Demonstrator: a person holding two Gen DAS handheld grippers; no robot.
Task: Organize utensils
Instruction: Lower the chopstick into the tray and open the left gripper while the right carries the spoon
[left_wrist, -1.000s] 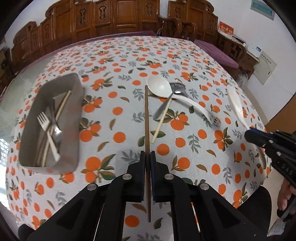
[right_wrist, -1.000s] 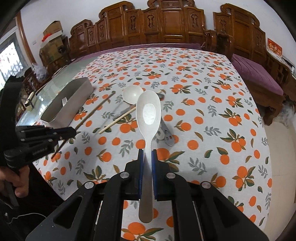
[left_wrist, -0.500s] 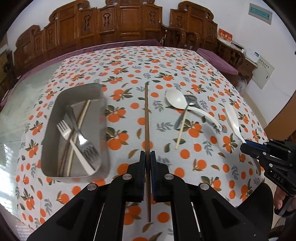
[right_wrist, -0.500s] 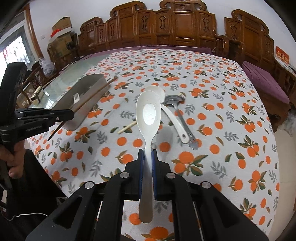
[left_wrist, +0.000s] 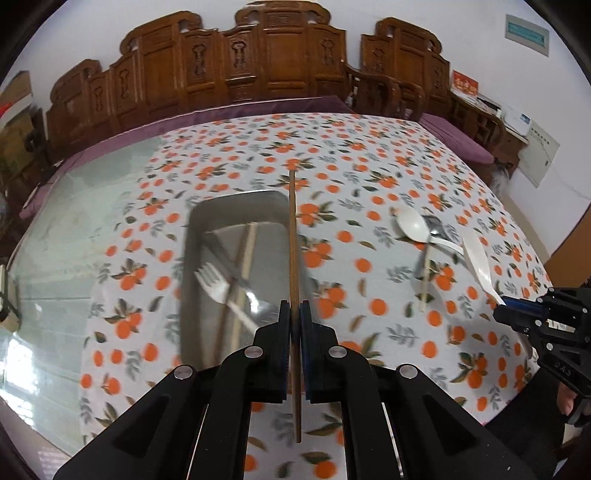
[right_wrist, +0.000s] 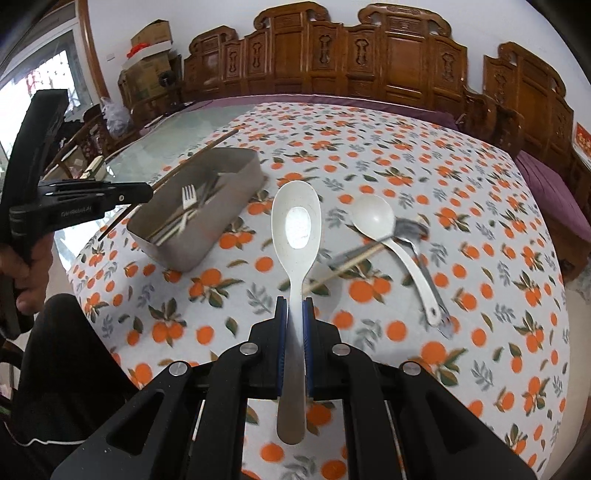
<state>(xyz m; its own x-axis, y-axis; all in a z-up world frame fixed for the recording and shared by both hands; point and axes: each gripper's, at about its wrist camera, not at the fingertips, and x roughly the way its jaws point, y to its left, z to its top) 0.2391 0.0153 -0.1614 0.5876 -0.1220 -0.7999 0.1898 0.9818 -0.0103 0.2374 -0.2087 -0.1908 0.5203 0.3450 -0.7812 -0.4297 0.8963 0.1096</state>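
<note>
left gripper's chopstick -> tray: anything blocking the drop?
Nothing visible does. The left gripper is shut on the dark chopstick, which hangs along the metal tray's right wall. The tray is open-topped and already holds a white fork and other chopsticks, with bare floor left. The right gripper holds its white spoon apart from the tray.

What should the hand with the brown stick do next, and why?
Probably ease the left gripper a little further over the metal tray and lower it. It is shut on the brown chopstick, which lies along the tray's right rim, not yet inside with the fork.
</note>
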